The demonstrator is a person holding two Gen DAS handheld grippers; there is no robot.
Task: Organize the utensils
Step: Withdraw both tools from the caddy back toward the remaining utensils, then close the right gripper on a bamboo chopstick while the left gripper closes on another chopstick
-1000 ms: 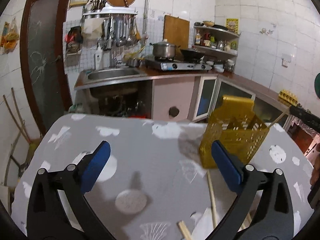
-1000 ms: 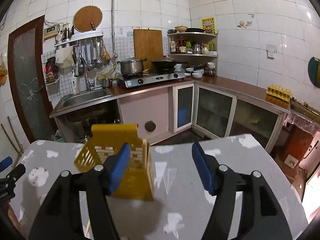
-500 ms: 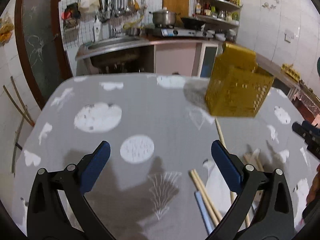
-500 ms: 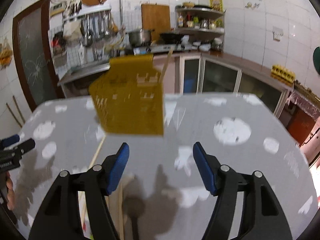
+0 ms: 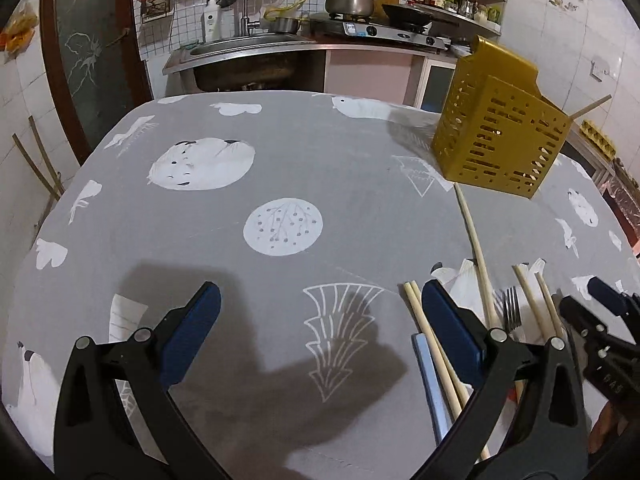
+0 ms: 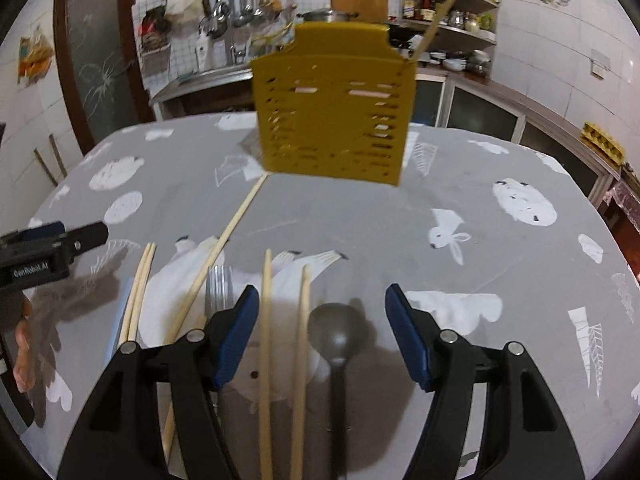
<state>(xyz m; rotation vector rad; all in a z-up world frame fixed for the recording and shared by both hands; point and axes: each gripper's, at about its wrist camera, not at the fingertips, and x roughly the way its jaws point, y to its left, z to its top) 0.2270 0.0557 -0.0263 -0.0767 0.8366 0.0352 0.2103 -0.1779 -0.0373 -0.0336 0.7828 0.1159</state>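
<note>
Yellow slotted caddy, grey white-printed tablecloth

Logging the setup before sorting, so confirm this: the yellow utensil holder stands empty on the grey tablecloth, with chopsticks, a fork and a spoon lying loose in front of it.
Not empty: the yellow utensil holder already has one chopstick sticking out of its top corner, as the right wrist view shows. The rest holds: it stands on the grey tablecloth, with chopsticks, fork and spoon loose in front.

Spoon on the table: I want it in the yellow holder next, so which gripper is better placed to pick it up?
Right. The spoon lies between the open right gripper's fingers. The left gripper hangs open over bare cloth, beside the chopsticks.
</note>
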